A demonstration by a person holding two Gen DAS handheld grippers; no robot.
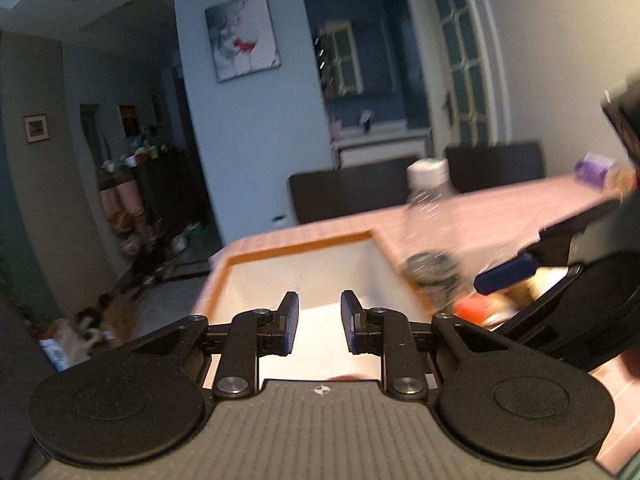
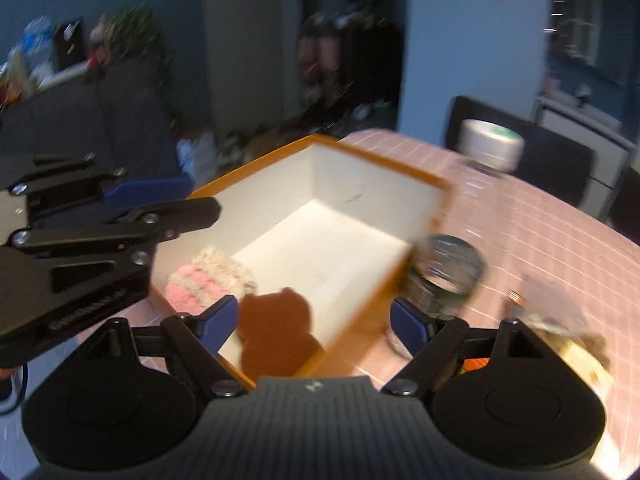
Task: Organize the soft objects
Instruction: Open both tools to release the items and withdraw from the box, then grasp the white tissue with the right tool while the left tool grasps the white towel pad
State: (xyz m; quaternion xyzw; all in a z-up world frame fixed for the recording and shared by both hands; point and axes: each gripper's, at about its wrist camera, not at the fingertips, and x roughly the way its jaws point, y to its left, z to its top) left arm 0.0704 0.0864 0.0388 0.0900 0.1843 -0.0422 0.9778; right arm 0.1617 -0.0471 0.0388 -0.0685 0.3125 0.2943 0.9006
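A white box with an orange rim (image 2: 376,166) stands on the pink checked table (image 2: 540,232). Inside it lie a pink-and-cream knitted piece (image 2: 208,282) and a brown bear-shaped soft toy (image 2: 276,334) at the near end. My right gripper (image 2: 314,316) is open, just above the toy and the box's near corner, holding nothing. My left gripper (image 1: 319,322) is open and empty above the box's white inside (image 1: 312,264); it also shows at the left of the right wrist view (image 2: 168,204).
A clear plastic bottle with a white cap (image 2: 448,272) lies beside the box on its right; it also shows in the left wrist view (image 1: 430,216). Blurred small items (image 2: 568,336) lie at the table's near right. Dark chairs (image 1: 348,196) stand behind the table.
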